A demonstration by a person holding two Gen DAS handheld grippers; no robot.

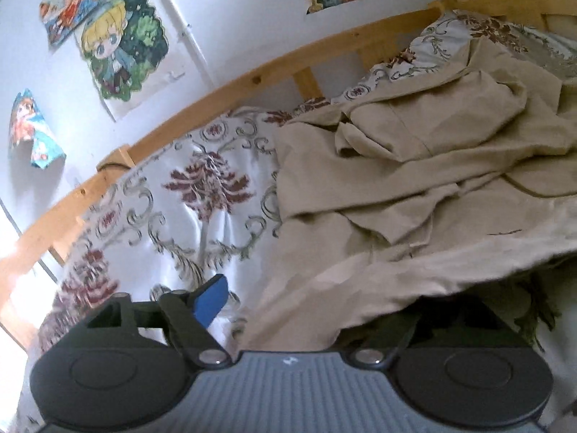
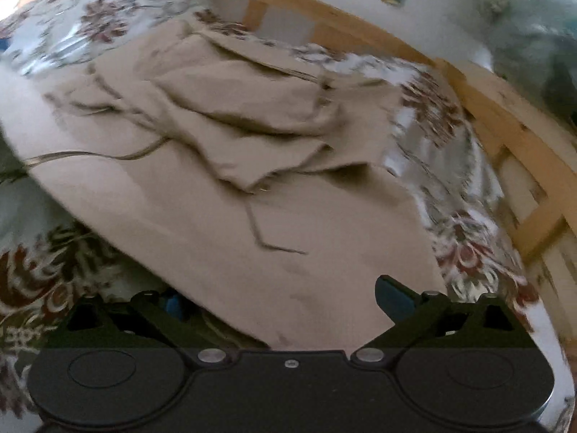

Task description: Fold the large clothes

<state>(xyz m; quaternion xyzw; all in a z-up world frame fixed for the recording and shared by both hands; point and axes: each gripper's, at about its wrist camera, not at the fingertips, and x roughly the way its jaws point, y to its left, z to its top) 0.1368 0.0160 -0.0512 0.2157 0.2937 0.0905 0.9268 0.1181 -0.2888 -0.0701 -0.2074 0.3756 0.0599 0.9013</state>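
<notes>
Floral bedspread (image 1: 202, 195), beige garment (image 2: 252, 216) between right tongs (image 2: 285, 299)

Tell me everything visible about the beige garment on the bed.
The beige garment is a large piece of plain, matte woven-looking cloth, crumpled in overlapping folds, with a thin dark cord trailing across it. It lies spread on the floral bedspread beside the wooden bed rail. Its near edge drapes between the fingers of both the left tongs and the right tongs; neither visibly pinches it.
</notes>
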